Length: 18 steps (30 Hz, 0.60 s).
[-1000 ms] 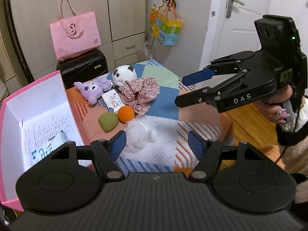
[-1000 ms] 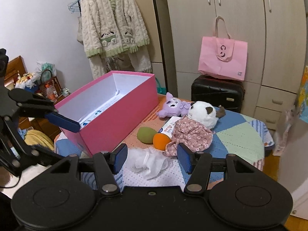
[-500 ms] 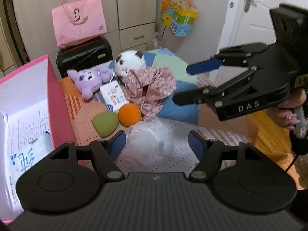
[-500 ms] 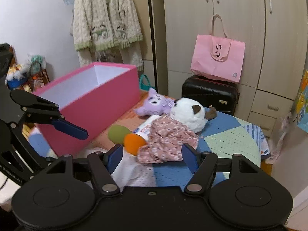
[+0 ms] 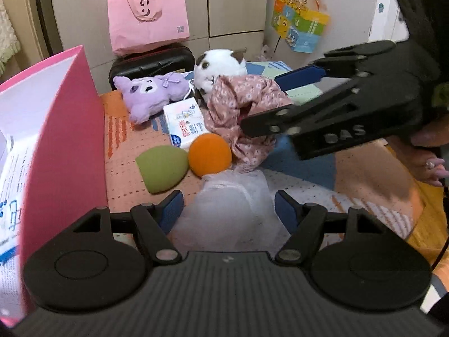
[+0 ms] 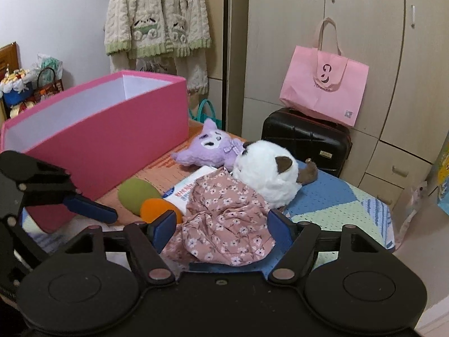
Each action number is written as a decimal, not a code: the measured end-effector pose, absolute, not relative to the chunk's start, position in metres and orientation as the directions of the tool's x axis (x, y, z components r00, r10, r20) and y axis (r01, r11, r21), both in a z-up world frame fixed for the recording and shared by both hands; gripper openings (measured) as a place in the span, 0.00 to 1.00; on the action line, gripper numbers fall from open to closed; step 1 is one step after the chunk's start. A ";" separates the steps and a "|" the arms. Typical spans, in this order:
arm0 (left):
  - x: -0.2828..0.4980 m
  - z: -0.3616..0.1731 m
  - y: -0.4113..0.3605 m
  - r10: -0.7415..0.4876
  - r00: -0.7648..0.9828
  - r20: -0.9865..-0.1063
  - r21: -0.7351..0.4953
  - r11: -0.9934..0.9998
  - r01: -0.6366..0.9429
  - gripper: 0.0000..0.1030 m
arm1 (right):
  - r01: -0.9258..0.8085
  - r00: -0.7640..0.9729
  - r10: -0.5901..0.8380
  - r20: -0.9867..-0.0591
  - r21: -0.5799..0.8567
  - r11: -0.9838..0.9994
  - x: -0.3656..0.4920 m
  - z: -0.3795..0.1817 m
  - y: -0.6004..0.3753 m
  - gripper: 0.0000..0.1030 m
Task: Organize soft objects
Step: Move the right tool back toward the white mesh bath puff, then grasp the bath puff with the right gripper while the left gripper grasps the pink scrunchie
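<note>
On the patchwork table lie a white filmy cloth (image 5: 227,207), a green sponge (image 5: 161,168), an orange ball (image 5: 210,154), a tissue pack (image 5: 186,125), a purple plush (image 5: 153,95), a white plush (image 5: 220,67) and a pink floral cloth (image 5: 244,106). My left gripper (image 5: 228,210) is open, its fingers either side of the white cloth. My right gripper (image 6: 221,231) is open, its fingers astride the near part of the floral cloth (image 6: 224,224); it also shows in the left wrist view (image 5: 266,104). The open pink box (image 6: 92,129) stands at the left.
A black suitcase (image 6: 308,140) with a pink bag (image 6: 325,81) on it stands behind the table by the wardrobe. A cardigan (image 6: 157,22) hangs at the back left. A colourful bag (image 5: 300,28) hangs on the wall. The table's edge drops to wooden floor at the right.
Both grippers have moved forward and down toward the table. The left now straddles the white cloth, the right the floral cloth. Both stay open.
</note>
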<state>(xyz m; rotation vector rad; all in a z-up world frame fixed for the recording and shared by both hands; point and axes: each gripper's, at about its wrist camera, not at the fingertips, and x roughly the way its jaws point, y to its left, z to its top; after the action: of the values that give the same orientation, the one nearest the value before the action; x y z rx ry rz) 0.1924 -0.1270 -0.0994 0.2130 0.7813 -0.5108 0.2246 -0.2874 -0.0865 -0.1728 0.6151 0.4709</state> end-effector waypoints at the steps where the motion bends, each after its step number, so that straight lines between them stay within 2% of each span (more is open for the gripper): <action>1: 0.191 -0.102 -0.128 -0.360 0.600 -0.715 -0.002 0.858 0.513 0.69 | -0.474 0.711 0.368 -0.599 -0.022 0.880 0.228 -0.090 -0.286 0.79; 7: 0.183 -0.110 -0.127 -0.364 0.634 -0.682 0.004 0.865 0.502 0.67 | -0.456 0.713 0.322 -0.623 -0.063 0.888 0.238 -0.112 -0.282 0.79; 13: 0.180 -0.114 -0.131 -0.365 0.637 -0.679 0.021 0.857 0.514 0.47 | -0.448 0.739 0.321 -0.593 -0.076 0.891 0.225 -0.119 -0.283 0.79; 14: 0.179 -0.114 -0.131 -0.369 0.637 -0.677 0.018 0.857 0.515 0.44 | -0.447 0.746 0.320 -0.584 -0.082 0.891 0.223 -0.120 -0.282 0.77; 16: 0.179 -0.114 -0.131 -0.371 0.637 -0.676 0.011 0.859 0.512 0.43 | -0.431 0.758 0.302 -0.578 -0.096 0.897 0.220 -0.124 -0.281 0.54; 18: 0.179 -0.114 -0.131 -0.370 0.639 -0.675 0.009 0.861 0.509 0.43 | -0.416 0.767 0.297 -0.569 -0.089 0.905 0.217 -0.124 -0.282 0.51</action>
<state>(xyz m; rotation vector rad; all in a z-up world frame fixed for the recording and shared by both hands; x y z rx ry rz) 0.1793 -0.1306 -0.1138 0.2059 0.7200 -0.5055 0.2172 -0.2825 -0.1243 -0.2158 0.5794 0.3905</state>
